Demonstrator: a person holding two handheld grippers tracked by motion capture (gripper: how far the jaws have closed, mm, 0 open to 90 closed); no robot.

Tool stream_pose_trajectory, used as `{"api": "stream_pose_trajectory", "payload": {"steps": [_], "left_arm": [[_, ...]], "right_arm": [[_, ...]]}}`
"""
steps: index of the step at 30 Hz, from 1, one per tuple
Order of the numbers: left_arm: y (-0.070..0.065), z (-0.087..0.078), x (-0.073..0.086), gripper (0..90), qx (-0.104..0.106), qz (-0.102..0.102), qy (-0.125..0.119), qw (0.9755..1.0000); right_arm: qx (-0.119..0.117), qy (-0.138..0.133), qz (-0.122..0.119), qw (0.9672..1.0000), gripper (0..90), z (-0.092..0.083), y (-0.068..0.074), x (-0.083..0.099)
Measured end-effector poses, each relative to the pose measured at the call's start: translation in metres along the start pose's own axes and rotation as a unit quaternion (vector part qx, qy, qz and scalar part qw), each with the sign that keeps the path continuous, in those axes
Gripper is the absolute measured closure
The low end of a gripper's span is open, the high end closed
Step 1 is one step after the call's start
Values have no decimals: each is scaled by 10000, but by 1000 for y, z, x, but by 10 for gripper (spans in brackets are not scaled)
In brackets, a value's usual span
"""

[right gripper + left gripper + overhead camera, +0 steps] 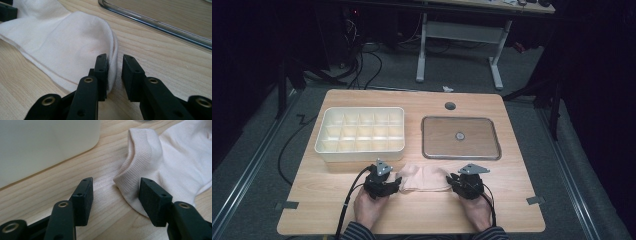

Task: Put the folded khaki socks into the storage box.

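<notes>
Both tongs' open jaws flank one sock (426, 177).

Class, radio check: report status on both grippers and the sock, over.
Left gripper open, jaws astride the sock cuff. Right gripper open, sock edge between its jaws, not pinched. Sock flat on table, compartment box and tray beyond, nothing blocking.
</notes>
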State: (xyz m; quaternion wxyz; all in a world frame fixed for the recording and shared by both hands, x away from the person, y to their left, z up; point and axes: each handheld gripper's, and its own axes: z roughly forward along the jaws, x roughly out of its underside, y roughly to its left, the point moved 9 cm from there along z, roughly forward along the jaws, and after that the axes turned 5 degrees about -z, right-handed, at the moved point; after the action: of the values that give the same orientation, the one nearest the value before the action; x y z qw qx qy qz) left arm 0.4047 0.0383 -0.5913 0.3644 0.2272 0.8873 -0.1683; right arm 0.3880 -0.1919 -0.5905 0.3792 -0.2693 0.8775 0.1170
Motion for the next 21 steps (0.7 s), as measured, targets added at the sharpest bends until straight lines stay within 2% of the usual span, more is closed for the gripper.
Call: {"api": "stream_pose_trajectory", "payload": {"steps": [5,9,13,16,19,21], "left_arm": [[0,1,0,431,20,93,-71,9999],[1,2,1,415,43,128,-160,9998],[1,2,1,408,57,91,-186,9998],[1,2,1,393,60,94,-183,9998],[2,2,1,355,64,68,-164,9998],[2,2,1,338,66,56,-159,9998]], "right_arm": [[60,-8,-35,10000,680,0,-2,0],[43,11,114,9999,613,-2,-3,1],[210,-312,229,9990,508,-11,-7,-5],[173,-533,365,9978,498,-21,-6,-10],[177,-605,365,9973,489,-26,-4,-13],[172,-599,278,9977,492,-30,-2,-15]]}}
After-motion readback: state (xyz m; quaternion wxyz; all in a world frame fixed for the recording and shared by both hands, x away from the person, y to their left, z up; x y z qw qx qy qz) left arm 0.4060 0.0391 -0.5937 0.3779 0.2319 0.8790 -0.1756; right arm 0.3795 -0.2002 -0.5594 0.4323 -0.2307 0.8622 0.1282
